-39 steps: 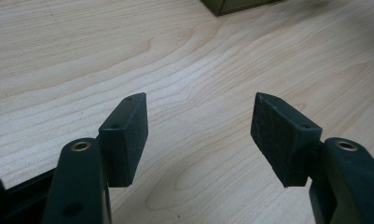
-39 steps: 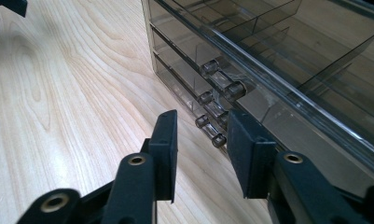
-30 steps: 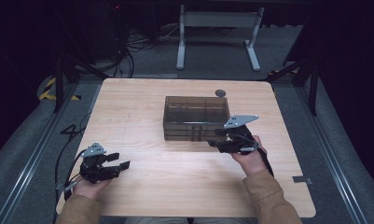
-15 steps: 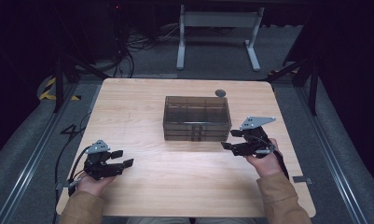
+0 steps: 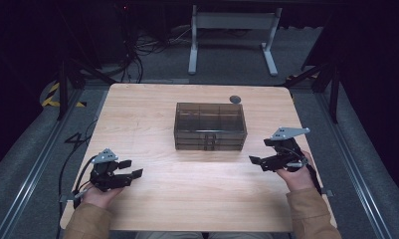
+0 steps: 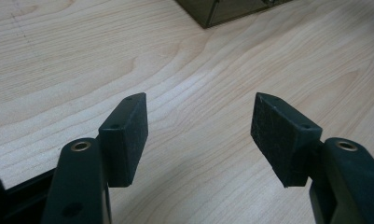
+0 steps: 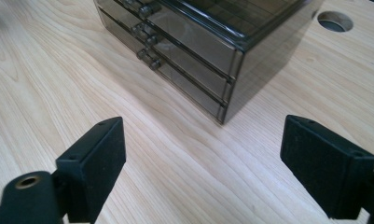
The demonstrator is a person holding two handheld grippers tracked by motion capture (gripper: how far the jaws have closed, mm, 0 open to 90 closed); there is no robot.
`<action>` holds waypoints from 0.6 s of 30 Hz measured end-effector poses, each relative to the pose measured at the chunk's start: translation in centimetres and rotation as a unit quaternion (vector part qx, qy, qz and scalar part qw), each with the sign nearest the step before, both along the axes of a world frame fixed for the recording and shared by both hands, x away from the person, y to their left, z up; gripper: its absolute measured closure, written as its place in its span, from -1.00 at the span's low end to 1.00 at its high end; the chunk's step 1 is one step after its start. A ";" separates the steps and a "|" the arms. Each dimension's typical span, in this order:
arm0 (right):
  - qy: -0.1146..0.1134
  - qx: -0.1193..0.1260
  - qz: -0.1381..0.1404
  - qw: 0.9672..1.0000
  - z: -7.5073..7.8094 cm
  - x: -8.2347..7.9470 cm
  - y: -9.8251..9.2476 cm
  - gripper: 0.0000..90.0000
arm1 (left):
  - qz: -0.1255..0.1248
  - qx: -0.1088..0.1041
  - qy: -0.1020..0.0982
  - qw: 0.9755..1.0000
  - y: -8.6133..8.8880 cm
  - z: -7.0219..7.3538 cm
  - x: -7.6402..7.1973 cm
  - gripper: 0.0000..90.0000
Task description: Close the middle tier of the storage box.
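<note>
On the light wooden table (image 5: pixel 152 119), largest thing first: its pale grain runs under everything I see; rounded corners, dark floor around it; a small round dark hole (image 5: pixel 234 99) sits in the tabletop just behind the box's back right corner, and I see it again in the right gripper view at the top right. Next, the smoky translucent plastic drawer box (image 5: pixel 210 125) stands upright at the table's middle, a bit toward the far side; three shallow drawers stacked on its near face, all pushed in, small knobs at the centre of each; top divided into compartments, contents too dim to tell. Right gripper view looks at the box's near right corner from the side, box well ahead of the jaws, not touching. Then my right gripper (image 5: pixel 256 162), black, with a grey three-cornered plate on top, sits in the hand to the right of the box, near it but apart, tips pointing left toward the drawer front; its jaws have just been opening and now stand wide, nothing between them but bare wood. Then my left gripper (image 5: pixel 132 170), black, low at the near left of the table, well apart from the box, tips pointing right; jaws parted fairly wide too, empty, bare table between the pads; a corner of the box shows at the top of the left gripper view. Tan sleeves on both forearms at the bottom edge.
</note>
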State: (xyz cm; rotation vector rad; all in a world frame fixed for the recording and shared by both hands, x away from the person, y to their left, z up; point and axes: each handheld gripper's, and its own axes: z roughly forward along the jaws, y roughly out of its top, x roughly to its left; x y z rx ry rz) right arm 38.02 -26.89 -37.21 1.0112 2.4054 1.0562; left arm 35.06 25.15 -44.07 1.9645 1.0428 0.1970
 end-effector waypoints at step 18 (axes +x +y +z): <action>0.013 -0.001 -0.051 0.999 -3.8 -0.1 -5.0 -0.97 | 0.005 -0.001 0.006 1.000 0.3 -0.3 0.2 -0.17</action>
